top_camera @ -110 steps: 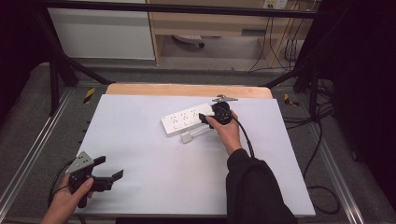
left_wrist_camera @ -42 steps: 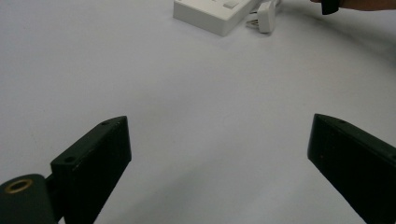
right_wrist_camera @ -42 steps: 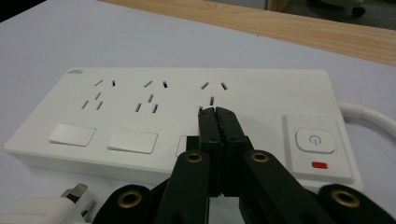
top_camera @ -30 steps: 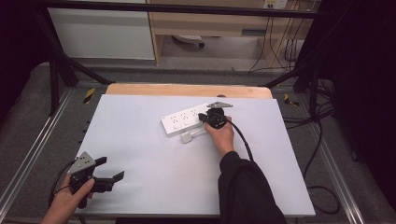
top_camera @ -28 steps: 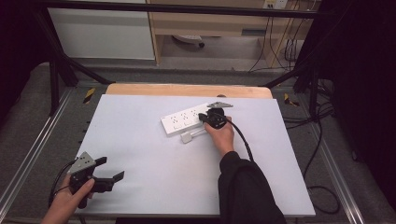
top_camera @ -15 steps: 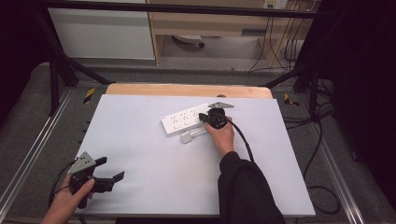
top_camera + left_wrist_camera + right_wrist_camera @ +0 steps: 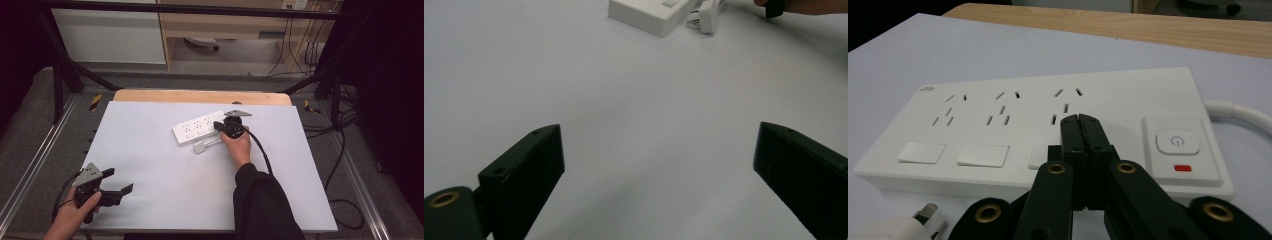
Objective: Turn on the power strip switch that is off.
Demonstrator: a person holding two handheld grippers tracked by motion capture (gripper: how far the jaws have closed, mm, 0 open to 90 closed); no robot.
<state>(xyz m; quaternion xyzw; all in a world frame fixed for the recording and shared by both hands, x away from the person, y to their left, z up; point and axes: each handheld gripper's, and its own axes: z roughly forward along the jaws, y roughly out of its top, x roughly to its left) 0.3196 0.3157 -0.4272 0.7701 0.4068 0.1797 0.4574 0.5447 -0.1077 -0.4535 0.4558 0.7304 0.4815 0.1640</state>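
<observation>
Right claw (image 7: 1081, 120) unmoved over power strip (image 7: 1048, 130)

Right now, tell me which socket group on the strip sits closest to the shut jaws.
The socket group next to the power button: the right gripper hovers over it; the other two groups on the power strip lie farther left.

Overhead view; two low gripper views

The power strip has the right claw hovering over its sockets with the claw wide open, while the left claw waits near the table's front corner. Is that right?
Not quite. The right claw over the power strip is shut, its jaws pressed together with nothing between them, as the right gripper view shows. The left claw does wait near the table's front corner.
</observation>
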